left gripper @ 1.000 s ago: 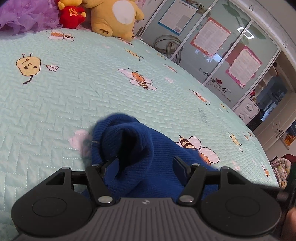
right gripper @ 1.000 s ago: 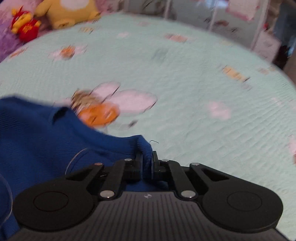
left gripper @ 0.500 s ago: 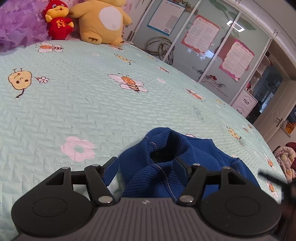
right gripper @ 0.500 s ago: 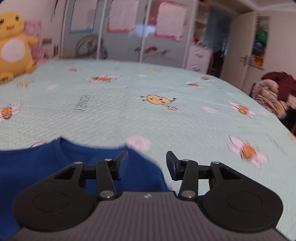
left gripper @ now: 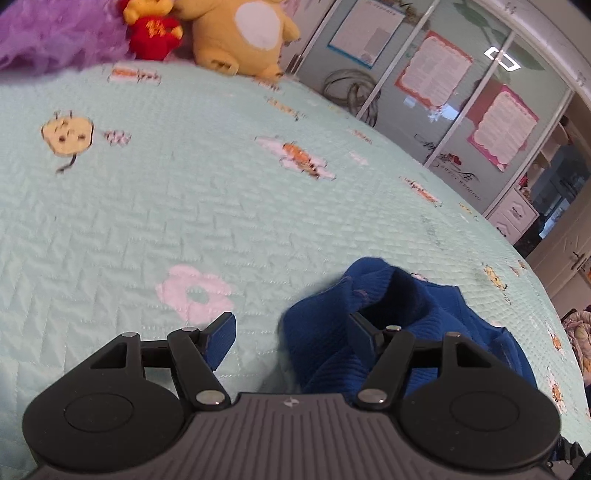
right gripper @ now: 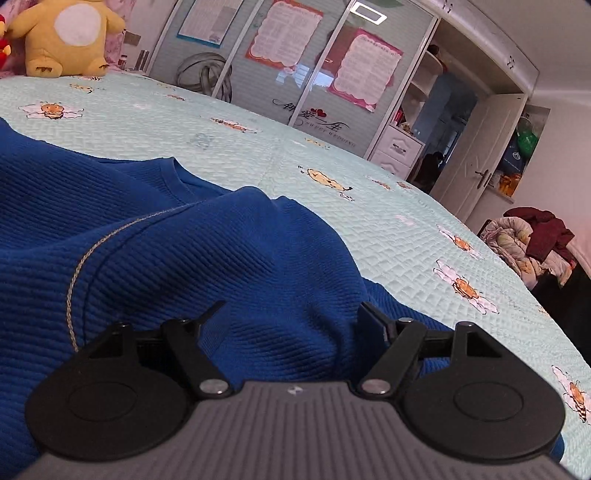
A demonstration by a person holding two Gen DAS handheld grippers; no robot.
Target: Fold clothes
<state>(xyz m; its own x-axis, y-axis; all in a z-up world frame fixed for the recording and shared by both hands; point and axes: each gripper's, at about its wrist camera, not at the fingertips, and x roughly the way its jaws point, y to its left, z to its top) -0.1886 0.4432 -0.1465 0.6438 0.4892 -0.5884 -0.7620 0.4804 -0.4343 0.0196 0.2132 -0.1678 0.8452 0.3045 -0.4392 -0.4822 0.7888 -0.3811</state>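
Blue sweater (right gripper: pixel 155 236) lies crumpled on the bedspread (left gripper: pixel 184 206). Left gripper (left gripper: pixel 291 332) spread, nothing clamped; a sweater fold sits against its right finger. Right gripper (right gripper: pixel 291 314) is opening over the sweater, cloth between the jaws, not pinched. Yellow plush (right gripper: pixel 62 33) beyond the sweater.

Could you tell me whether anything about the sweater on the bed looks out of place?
The blue sweater is rumpled, not flat: one cuff stands up, gaping open, on the bedspread.
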